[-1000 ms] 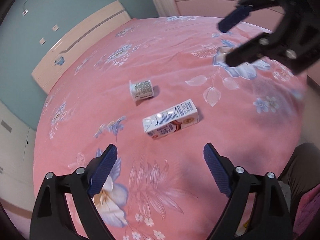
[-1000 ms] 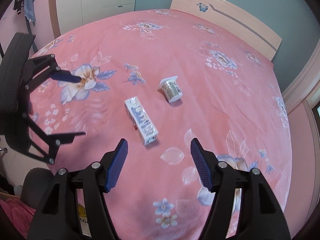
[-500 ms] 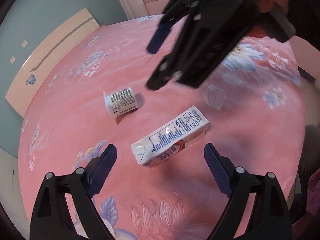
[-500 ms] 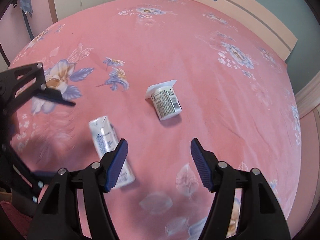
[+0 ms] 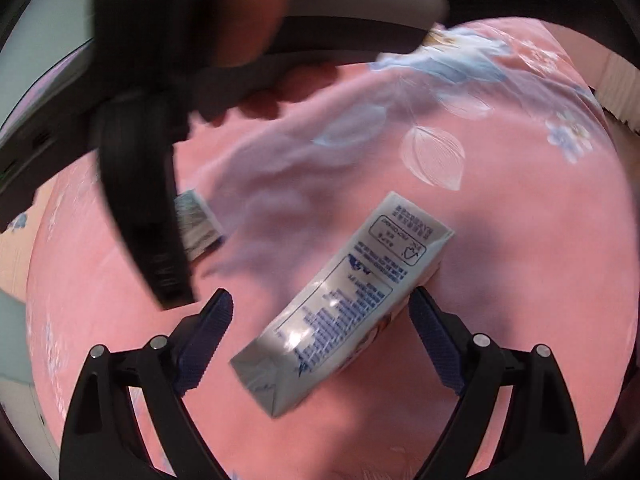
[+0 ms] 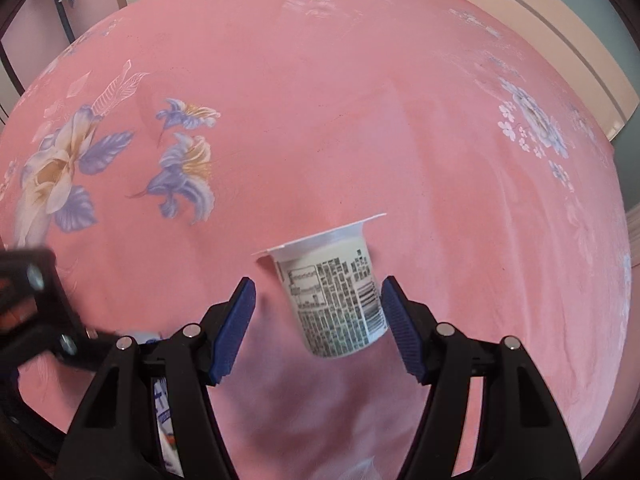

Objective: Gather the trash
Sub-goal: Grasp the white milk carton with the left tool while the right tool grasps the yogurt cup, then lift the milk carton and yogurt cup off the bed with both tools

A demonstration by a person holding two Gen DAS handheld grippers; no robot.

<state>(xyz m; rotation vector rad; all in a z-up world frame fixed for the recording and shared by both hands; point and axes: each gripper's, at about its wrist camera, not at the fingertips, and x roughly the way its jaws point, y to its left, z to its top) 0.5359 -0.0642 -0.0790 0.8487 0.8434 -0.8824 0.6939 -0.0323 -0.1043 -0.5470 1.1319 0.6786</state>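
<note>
1. While a second ago both grippers hung well above the bed point(image 6: 320, 92) with the two pieces of trash far ahead, each has since come down over its own piece, so both pickups look ready to close
2. Left gripper point(image 5: 320, 332): jaws wide apart, straddling the milk carton point(image 5: 340, 312), which lies on its side, slantwise between the pads; the right-hand pad is just beside the carton's edge, and whether it touches I cannot tell; the other pad stands clear
3. Right gripper point(image 6: 318, 326): jaws apart, held at the same width as before, with the yogurt cup point(image 6: 334, 294) between them; the right pad is very near the cup wall, the left pad clear
4. Both pieces lie near the middle of the bed, well away from its edges, and close to each other
5. Containers: the cup lies on its side, flanged rim pointing away; its mouth is hidden, so its contents cannot be told. Whether the carton is empty cannot be told. No bin or bag for the trash is in view
</note>
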